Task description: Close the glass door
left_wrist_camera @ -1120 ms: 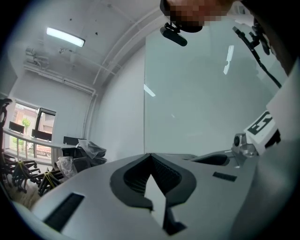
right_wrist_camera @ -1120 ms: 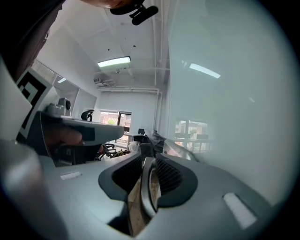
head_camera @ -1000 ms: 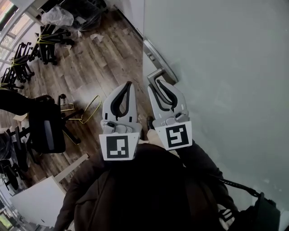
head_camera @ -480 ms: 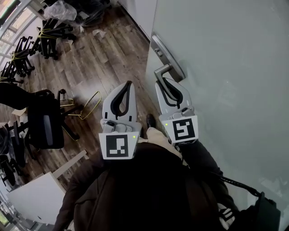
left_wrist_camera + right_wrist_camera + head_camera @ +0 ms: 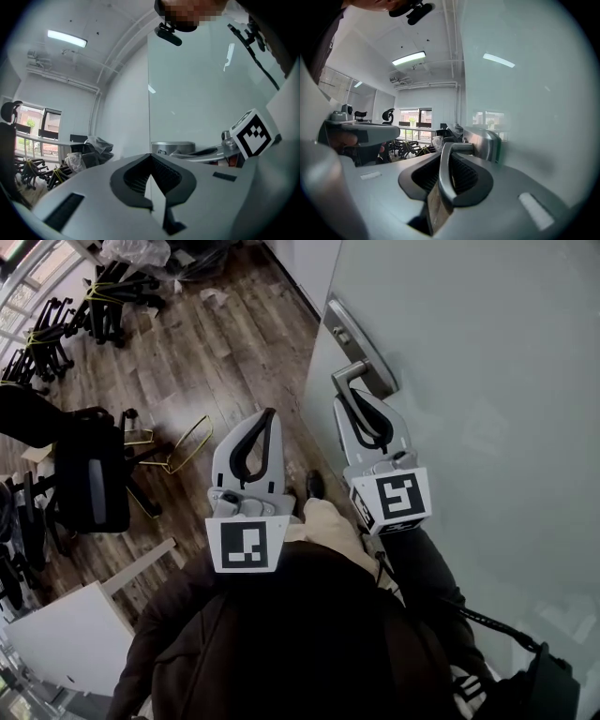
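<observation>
The right gripper (image 5: 355, 399) is clamped on the door handle (image 5: 347, 376). In the right gripper view the metal lever (image 5: 444, 180) runs straight down the slot between the two jaws, which press against it from both sides. The left gripper (image 5: 266, 418) hangs just beside it to the left with its jaws together and nothing between them, and its own view shows only the closed tips (image 5: 150, 157) with open room beyond. Over the last second the right gripper has travelled farther away and to the right in the head view. The handle and the free edge of the glass door (image 5: 469, 381) have gone with it, while the left gripper has barely shifted. My reading is that the door is swinging under the right gripper's hold, so the closing is under way. No frame or latch side is in view, so how much swing remains cannot be told. The lever leaves the backplate (image 5: 359, 332) toward the left, then bends back toward the person. Its long axis therefore lies along the jaws, with the free end pointing near. The door fills the right side of the scene as a frosted pane, with its free edge at the left against the wood floor (image 5: 187, 371) and office chairs (image 5: 89, 479) well apart at the far left.
</observation>
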Available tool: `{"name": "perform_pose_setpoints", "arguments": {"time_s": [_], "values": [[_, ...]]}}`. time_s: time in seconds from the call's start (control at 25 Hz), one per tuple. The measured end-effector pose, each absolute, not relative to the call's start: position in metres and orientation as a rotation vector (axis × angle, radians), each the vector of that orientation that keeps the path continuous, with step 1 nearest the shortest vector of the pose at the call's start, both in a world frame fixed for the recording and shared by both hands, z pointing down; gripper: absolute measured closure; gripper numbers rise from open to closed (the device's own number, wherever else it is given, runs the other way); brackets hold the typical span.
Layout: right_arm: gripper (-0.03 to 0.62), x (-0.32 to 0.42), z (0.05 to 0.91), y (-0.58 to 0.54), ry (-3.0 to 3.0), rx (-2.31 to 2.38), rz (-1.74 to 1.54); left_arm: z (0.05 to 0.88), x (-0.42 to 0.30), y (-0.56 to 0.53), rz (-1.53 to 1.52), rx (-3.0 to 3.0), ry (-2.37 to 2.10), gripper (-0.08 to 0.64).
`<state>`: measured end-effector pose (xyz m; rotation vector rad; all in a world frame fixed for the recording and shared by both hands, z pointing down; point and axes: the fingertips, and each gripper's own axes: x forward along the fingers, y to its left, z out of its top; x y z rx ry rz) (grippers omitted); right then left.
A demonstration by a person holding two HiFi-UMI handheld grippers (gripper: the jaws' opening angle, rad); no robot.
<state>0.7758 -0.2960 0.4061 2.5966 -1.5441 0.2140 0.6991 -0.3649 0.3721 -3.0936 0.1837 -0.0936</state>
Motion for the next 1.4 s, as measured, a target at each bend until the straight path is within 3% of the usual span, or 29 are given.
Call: {"name": "perform_pose_setpoints", "arguments": {"time_s": [0.6,1.4], "values": [[0.528,0.696,0.410,-0.325,-1.706,2.509,0.251,0.379,0.580,-0.355,-0.106,-3.116,0.527,0.563],[0.528,0.495,0.385,-0.374,-1.984,2.262,0.253,0.329,0.361,-0.376,-0.061,-3.019,0.806,0.563]]}}
